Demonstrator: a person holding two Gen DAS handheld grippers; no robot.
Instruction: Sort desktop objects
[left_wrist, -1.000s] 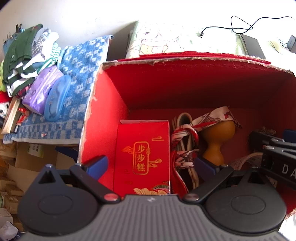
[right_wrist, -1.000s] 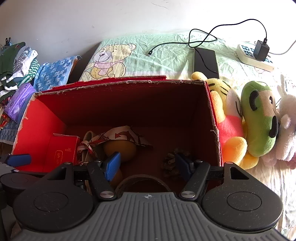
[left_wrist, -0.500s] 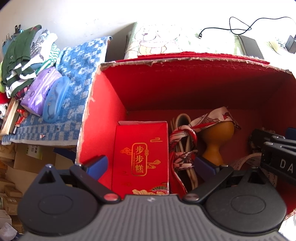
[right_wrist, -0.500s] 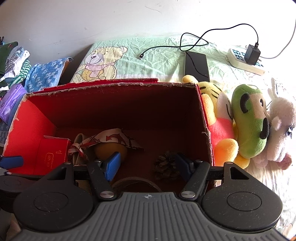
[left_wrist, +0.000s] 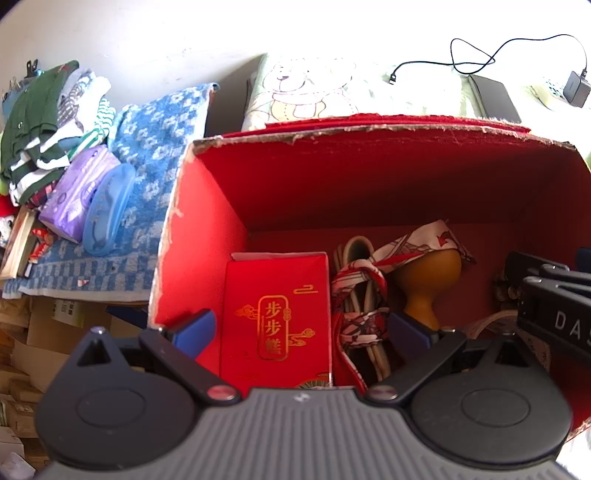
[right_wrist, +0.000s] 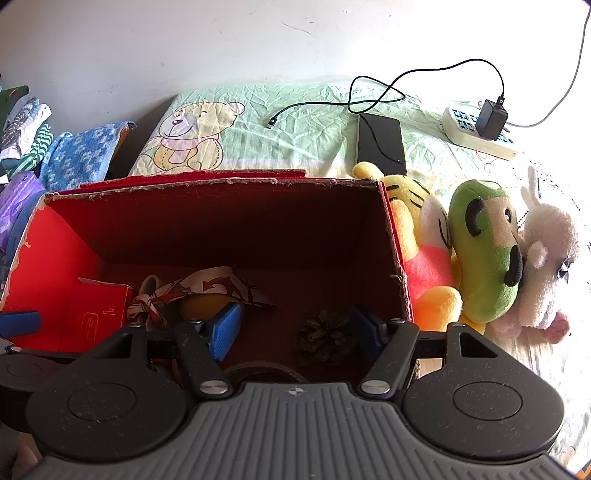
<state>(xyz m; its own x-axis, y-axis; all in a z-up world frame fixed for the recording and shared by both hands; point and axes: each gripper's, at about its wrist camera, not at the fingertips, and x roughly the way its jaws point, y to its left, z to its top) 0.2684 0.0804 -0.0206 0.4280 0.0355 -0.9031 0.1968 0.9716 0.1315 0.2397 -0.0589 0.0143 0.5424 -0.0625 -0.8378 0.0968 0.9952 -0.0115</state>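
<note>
The right gripper (right_wrist: 293, 328) has been lifted back a bit, spread and empty, pine cone (right_wrist: 325, 338) left in the red box (right_wrist: 221, 221). Left gripper (left_wrist: 299, 328) is spread too, over the red packet (left_wrist: 275, 317). Drop-off looks done.

Bedroom: bedsheet (right_wrist: 295, 125), plush toys (right_wrist: 484, 251)

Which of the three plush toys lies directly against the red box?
The yellow tiger plush: it presses against the red box's right wall, while the green plush and white plush lie farther right.
</note>
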